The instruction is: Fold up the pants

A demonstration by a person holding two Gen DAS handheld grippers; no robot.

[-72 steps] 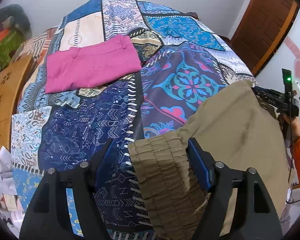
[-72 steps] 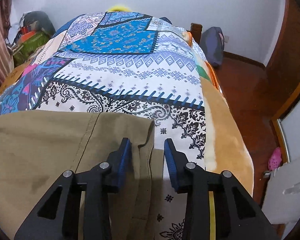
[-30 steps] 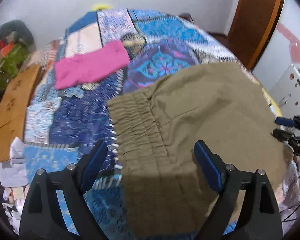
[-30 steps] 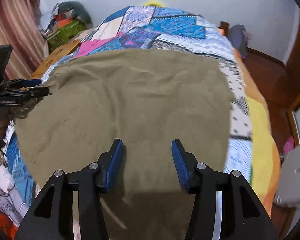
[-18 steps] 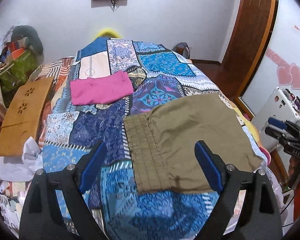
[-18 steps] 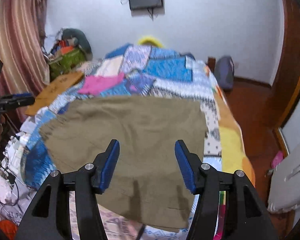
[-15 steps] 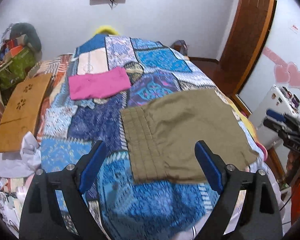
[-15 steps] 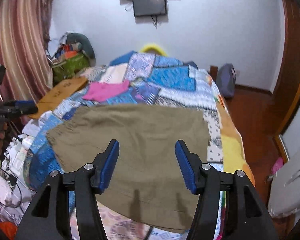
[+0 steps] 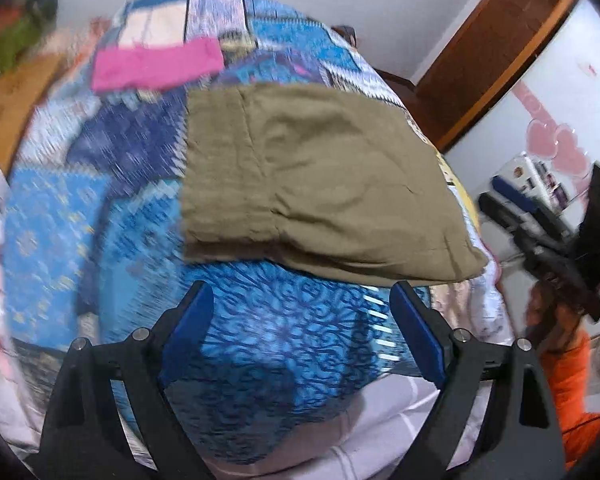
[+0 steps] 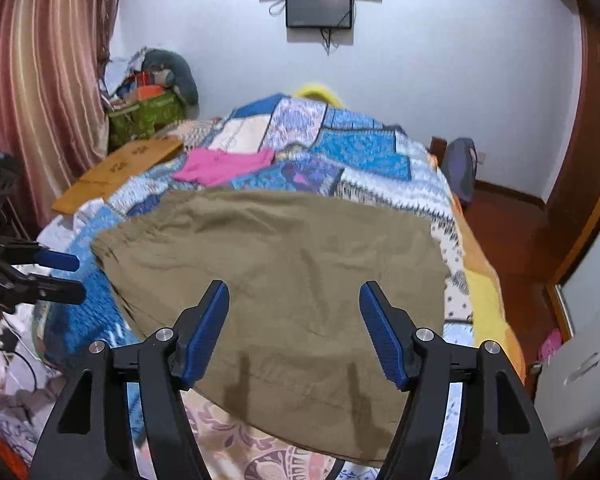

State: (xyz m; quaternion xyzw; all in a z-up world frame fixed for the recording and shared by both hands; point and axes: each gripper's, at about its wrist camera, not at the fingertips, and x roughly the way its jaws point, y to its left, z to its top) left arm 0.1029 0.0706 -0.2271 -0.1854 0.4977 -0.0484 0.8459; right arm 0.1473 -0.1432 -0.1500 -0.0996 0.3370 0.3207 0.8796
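Your left gripper (image 9: 300, 320) gapes empty; right gripper (image 10: 294, 320) jaws opening, nothing between. Olive pants (image 10: 276, 264) lie folded on quilt (image 9: 260, 344), near edge.

Both views carry strong fisheye distortion: the bed (image 10: 384, 160) bulges like a dome, walls and the door frame (image 9: 496, 52) curve, and the corners fall into black vignette. The room is evenly and softly lit from overhead, neither dim nor harsh, with no strong glare. The left wrist view is smeared by motion blur, worst along the left edge, where the quilt pattern and the pink garment (image 9: 156, 64) streak; the khaki pants (image 9: 312, 176) there look soft. The right wrist view is much sharper. In it, faint shadows of the right gripper (image 10: 296, 336) fall on the pants' near edge.
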